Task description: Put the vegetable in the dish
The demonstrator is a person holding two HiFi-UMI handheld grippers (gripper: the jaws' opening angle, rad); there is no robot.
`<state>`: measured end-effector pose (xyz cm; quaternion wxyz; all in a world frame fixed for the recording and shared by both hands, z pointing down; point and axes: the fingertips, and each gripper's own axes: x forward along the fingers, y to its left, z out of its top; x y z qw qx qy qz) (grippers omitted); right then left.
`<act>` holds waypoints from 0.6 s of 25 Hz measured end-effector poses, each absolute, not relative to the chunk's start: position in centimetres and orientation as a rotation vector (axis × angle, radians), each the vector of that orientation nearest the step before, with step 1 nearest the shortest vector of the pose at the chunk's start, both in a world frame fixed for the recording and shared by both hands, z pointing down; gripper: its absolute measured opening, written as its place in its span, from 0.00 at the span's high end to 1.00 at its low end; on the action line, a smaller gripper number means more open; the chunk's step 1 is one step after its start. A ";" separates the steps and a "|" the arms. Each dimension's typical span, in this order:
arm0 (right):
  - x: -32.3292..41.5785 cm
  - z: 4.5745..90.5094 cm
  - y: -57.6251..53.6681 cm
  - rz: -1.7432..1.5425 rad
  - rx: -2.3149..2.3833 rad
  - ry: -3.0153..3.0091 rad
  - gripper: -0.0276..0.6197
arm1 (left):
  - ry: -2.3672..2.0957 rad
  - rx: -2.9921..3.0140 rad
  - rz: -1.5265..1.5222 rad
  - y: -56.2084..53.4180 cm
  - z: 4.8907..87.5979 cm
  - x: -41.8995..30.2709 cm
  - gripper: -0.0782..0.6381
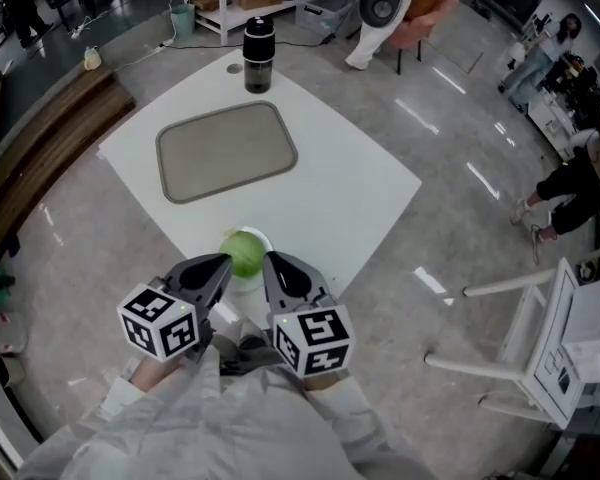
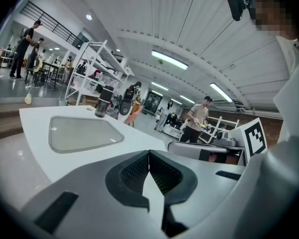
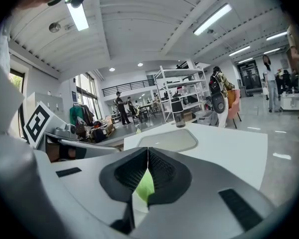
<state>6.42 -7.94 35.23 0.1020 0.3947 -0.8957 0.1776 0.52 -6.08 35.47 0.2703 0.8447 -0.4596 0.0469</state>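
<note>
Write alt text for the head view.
A round green vegetable sits in a small white dish at the near corner of a white table, with the closed left tool and right tool flanking it. Farther back are a gray tray and a dark bottle.

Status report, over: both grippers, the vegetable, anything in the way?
Left gripper shut, empty. Right gripper shut, empty. Green vegetable on white dish, just ahead of both tips. Tray, bottle farther back.

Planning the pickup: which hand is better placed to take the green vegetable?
Right, by a little. The vegetable lies between the two, but the right gripper view has its green straight behind the right tongs, while the left tongs face bare table. Both are shut and must open first.
</note>
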 end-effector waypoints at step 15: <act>5.8 37.5 -6.8 0.666 1.231 -2.556 0.94 | -1.132 2.207 0.197 -5.0 38.3 -1.6 0.88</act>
